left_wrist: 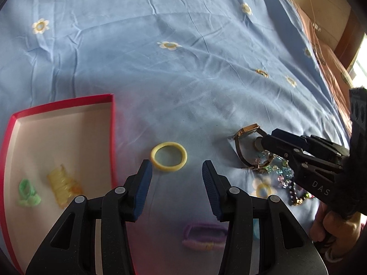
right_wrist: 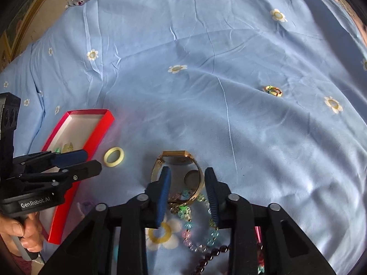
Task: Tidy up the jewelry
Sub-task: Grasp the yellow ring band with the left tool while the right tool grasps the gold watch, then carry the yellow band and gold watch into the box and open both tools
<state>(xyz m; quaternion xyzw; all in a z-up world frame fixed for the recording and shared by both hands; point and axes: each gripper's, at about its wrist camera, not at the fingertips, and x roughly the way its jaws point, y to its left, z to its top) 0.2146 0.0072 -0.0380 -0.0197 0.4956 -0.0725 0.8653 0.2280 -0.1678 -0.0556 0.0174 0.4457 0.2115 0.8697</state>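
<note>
Jewelry lies scattered on a blue bedsheet, part sorted into a red box, part loose.

Right gripper: jaws part-open, straddling the band of a gold watch. Pads stand either side of the band; contact not clear, so no grip claimed. Watch sits on edge, case away from the camera, band looped toward the jaws. My reading: that upright loop is the easy place to pinch, which is why the gripper comes in low and steep over it.

Left gripper: jaws part-open, nothing between them, hovering just short of a yellow ring lying flat on the sheet. Probably the next pick for this hand, since the box is just beside it to the left.

Box holds a green tie and an amber clip, well apart, with bare floor beyond them. Room left for more.

Around the watch:
- bead bracelet, pastel, touching or overlapping the lower band. Cannot tell if it is tangled in it. Risk: lifting the watch drags it.
- dark bead string nearer the camera, partly hidden by the gripper body.
- purple band, blurred, under the left gripper.
- small bright ring far off to the right, well apart from everything.

Path to the box: the left gripper stands between watch and box, so the right hand's carry may have to wait or go round.
</note>
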